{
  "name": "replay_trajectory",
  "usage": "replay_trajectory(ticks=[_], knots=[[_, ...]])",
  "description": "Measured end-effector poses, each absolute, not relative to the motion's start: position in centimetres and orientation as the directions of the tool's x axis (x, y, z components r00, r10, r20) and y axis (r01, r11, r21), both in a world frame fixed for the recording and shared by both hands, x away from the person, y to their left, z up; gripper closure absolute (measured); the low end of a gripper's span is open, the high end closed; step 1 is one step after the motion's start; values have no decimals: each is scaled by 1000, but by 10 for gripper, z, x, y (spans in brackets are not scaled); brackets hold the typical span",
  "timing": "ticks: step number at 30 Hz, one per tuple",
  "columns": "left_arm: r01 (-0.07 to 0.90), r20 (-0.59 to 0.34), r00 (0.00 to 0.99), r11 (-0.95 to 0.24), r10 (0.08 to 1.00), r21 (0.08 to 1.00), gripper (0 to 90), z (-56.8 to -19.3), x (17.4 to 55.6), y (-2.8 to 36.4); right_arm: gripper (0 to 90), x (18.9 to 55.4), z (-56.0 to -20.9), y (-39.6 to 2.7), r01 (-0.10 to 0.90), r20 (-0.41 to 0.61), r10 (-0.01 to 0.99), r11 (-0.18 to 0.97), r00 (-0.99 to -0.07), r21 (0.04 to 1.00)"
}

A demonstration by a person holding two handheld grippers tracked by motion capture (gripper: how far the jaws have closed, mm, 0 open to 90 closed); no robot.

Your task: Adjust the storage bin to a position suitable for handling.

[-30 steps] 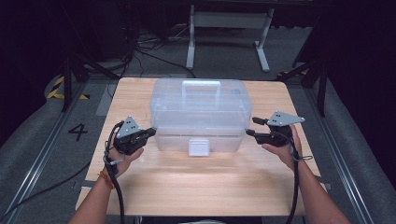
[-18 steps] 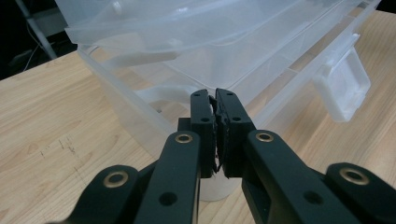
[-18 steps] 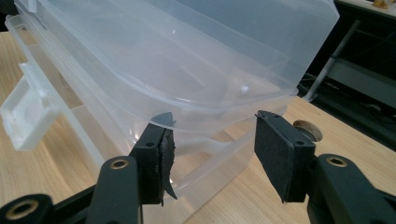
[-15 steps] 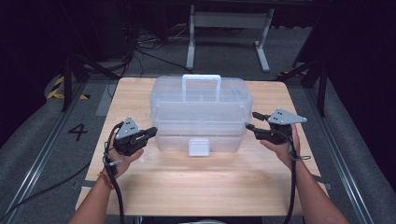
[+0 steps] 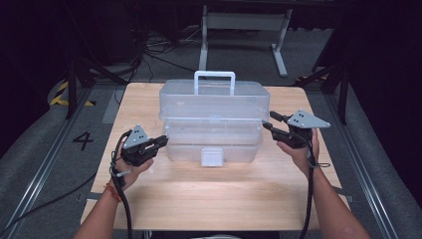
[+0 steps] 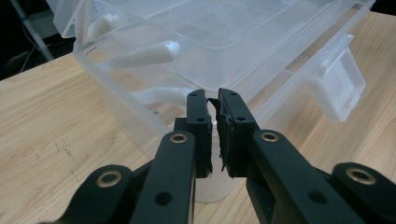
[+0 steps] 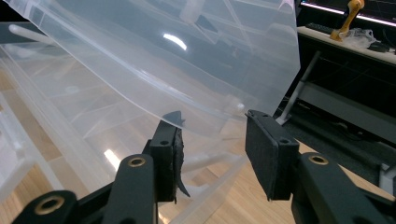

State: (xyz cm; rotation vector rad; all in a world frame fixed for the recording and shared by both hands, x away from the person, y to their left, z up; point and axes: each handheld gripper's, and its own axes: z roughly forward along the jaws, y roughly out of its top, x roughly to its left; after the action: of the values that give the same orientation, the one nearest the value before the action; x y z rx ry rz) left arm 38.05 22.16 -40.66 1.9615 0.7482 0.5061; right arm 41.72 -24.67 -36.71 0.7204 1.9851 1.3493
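Left gripper (image 6: 214, 100): jaws nearly closed, only a thin gap between the pads, nothing held; the tips sit just at the lower left corner of the clear box (image 6: 233, 46). In the high view this gripper (image 5: 160, 141) points at the box (image 5: 211, 124) from the left, held in the left hand (image 5: 130, 162). Right gripper (image 7: 212, 128): jaws spread apart, empty, with the lid (image 7: 154, 51) edge just above and between them; whether a pad touches it cannot be told. In the high view the right gripper (image 5: 268, 122) is at the box's right end, held by the right hand (image 5: 298, 149). The box stands mid-table (image 5: 219, 194), its lid raised slightly, handle (image 5: 214, 79) upright, white latch (image 5: 212, 157) on the front.
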Motion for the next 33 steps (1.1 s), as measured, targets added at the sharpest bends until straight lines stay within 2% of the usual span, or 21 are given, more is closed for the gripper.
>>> replay_trajectory(ticks=[17, 33], knots=[[299, 29, 725, -353, 688, 887, 802, -407, 381, 221, 610, 426, -354, -236, 44, -227, 762, 317, -606, 948], [310, 17, 725, -348, 688, 885, 792, -408, 384, 220, 659, 439, -339, -225, 24, -239, 829, 291, -505, 956]])
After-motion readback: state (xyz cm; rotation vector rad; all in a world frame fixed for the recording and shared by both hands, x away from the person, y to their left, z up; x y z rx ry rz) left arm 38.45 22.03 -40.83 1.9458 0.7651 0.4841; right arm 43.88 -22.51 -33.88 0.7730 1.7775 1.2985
